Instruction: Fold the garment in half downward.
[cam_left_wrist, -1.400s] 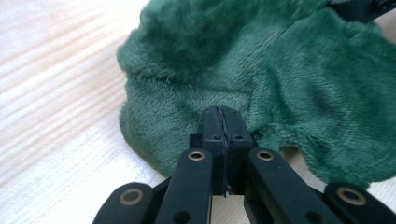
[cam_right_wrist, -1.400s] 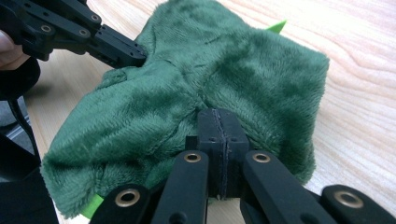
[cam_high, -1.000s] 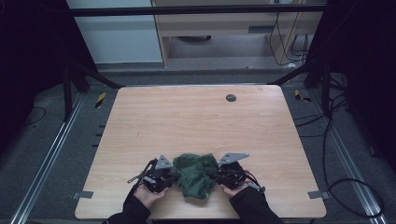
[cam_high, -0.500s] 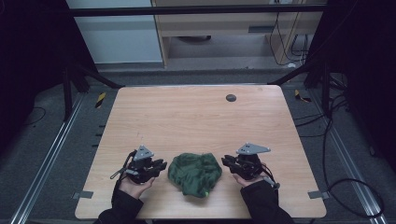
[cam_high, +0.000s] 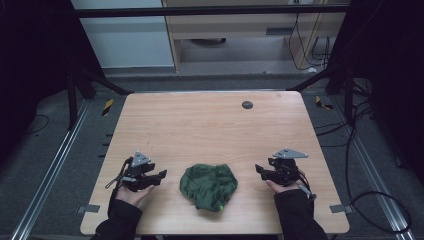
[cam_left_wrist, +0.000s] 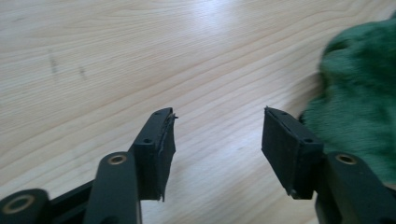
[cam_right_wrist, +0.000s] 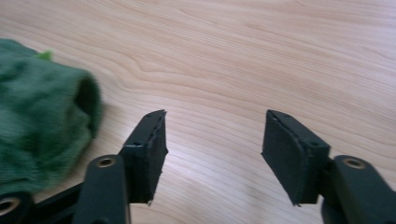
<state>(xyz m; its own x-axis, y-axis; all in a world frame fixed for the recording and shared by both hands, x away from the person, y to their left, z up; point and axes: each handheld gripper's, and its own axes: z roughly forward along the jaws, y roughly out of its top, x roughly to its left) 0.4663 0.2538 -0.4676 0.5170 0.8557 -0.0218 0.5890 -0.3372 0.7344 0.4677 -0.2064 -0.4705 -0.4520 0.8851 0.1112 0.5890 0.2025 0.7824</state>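
Resting crumpled near the desk's (cam_high: 210, 120) front edge, between my grippers, the green cloth (cam_high: 208, 185) looks soft, light and floppy. My left gripper (cam_high: 161, 175) and right gripper (cam_high: 258, 169) have just been opening and hold nothing. I'd pinch an outer fold.

The high view is dim and soft, its corners sinking into near black around the evenly lit table (cam_high: 210, 125). Both gripper views are bright, with pale glare across the wood; the green cloth (cam_left_wrist: 359, 88) beside it looks blurred and unfocused.
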